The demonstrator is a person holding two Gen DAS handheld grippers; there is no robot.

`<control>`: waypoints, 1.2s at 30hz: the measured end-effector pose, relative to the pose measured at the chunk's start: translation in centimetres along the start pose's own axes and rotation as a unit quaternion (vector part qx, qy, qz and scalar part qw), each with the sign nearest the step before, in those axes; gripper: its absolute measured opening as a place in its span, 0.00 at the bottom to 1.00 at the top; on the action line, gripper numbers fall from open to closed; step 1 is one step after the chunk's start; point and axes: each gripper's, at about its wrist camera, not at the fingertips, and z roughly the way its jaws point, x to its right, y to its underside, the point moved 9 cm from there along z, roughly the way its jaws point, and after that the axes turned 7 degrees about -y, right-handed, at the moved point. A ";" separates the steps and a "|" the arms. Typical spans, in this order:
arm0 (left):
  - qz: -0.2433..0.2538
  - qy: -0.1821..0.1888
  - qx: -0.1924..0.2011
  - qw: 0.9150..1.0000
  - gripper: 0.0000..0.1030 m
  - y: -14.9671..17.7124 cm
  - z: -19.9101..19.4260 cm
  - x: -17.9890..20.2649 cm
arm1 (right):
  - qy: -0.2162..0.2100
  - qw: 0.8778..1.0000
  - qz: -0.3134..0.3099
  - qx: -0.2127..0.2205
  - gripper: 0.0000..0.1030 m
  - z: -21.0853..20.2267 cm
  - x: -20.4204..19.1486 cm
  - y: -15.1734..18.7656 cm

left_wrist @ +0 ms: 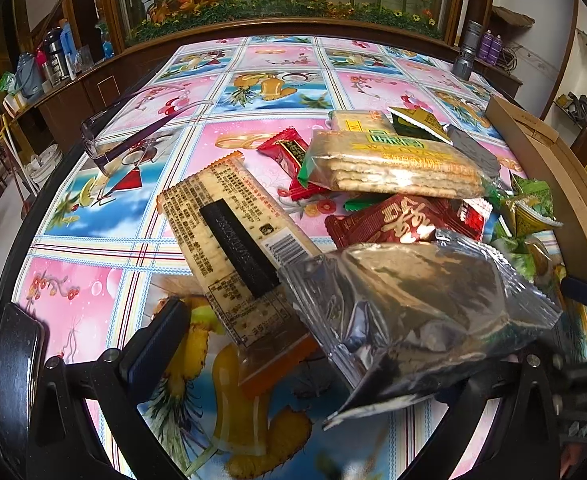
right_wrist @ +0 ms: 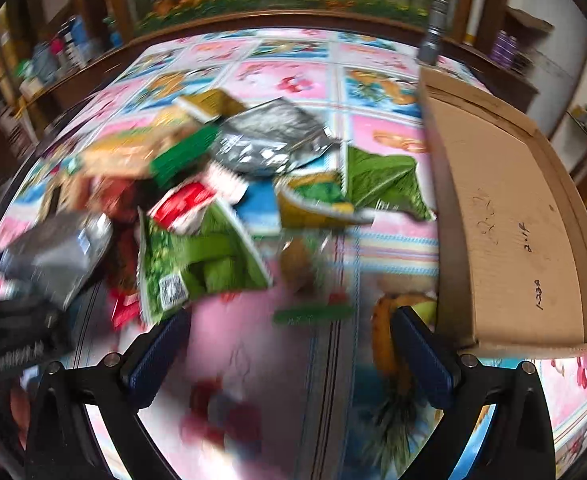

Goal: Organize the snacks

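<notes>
A heap of snack packets lies on the patterned tablecloth (left_wrist: 141, 232). In the left wrist view a silver foil packet (left_wrist: 413, 304) sits in front of my left gripper (left_wrist: 317, 340) and hides its right finger, so I cannot tell if it is gripped. Behind it lie a cracker pack with printed back (left_wrist: 229, 236), a clear cracker pack (left_wrist: 393, 164) and a red packet (left_wrist: 397, 220). In the blurred right wrist view my right gripper (right_wrist: 293, 344) is open and empty above the cloth, near a green packet (right_wrist: 201, 260) and a cardboard box (right_wrist: 509, 216) on its right.
Purple glasses (left_wrist: 133, 136) lie at the table's left. A silver flashlight (left_wrist: 467, 50) stands at the far right corner. The cardboard box edge (left_wrist: 549, 168) shows on the right. A wooden cabinet with plants lines the far side. A dark object (right_wrist: 9, 332) sits at the right view's left edge.
</notes>
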 end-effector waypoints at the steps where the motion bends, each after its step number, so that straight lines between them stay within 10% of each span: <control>1: 0.001 0.001 -0.002 1.000 1.00 0.1 -0.1 0.0 | -0.010 1.000 -0.009 -0.001 1.00 -0.2 -0.4 0.4; 21: -0.003 0.073 0.022 0.997 1.00 1.2 -4.5 -0.8 | -0.160 0.982 -0.095 0.038 0.59 -6.2 -4.6 2.7; 36: -0.046 0.105 0.027 0.993 0.80 0.6 -6.3 -4.9 | -0.172 0.983 -0.044 0.051 0.59 -7.2 -1.6 -1.3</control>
